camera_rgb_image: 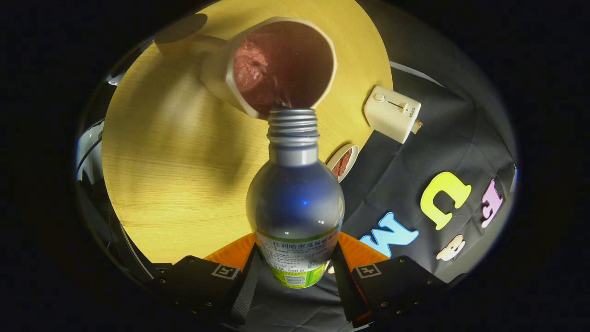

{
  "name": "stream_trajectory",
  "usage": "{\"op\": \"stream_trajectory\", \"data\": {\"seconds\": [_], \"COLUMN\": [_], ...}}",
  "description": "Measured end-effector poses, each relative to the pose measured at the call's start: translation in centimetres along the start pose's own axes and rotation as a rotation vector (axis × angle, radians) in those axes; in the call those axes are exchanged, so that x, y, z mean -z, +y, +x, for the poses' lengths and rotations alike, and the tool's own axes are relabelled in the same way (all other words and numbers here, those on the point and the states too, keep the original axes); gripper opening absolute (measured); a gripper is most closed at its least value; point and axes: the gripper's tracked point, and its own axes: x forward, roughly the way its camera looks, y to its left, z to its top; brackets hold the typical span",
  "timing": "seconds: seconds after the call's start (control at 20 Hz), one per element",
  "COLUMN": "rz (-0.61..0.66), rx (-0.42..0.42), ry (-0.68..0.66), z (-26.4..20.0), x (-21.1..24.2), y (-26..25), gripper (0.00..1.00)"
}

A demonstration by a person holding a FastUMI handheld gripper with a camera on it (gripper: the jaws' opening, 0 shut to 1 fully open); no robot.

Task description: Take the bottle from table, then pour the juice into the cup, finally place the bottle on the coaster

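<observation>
My claw [295, 265] is closed on the bottle [295, 203], one finger pressed against each side of its labelled lower body, so the gap between the fingers is just the bottle's width. The bottle's long axis runs straight away from me along the fingers, toward 12 o'clock, with its uncapped threaded neck [293, 124] leading. The mouth sits right at the near rim of the cup [272, 64], and I can see a thin thread of liquid passing from the mouth into it. The cup is pale, with its handle out at about 10 o'clock, and its inside looks dark reddish; I cannot tell how full it is.

The round wooden counter [170, 175] spreads from 12 o'clock round to 8 o'clock, bare wood all the way to its curved edge. At about 2 o'clock from the bottle neck the counter's edge runs past a small white appliance [392, 113] with a slider on top. Just beside the bottle's shoulder at 3 o'clock a small round rimmed disc [343, 162] with a brownish centre, possibly the coaster, sits at the counter's edge, close to the bottle but apart from the cup.
</observation>
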Motion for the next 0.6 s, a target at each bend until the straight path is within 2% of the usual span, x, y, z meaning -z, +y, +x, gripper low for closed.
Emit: {"op": "stream_trajectory", "data": {"seconds": [0.6], "rz": [-0.071], "rx": [-0.006], "ry": [0.039], "z": [-0.2], "x": [0.4], "y": [-1.2], "gripper": [0.76]}}
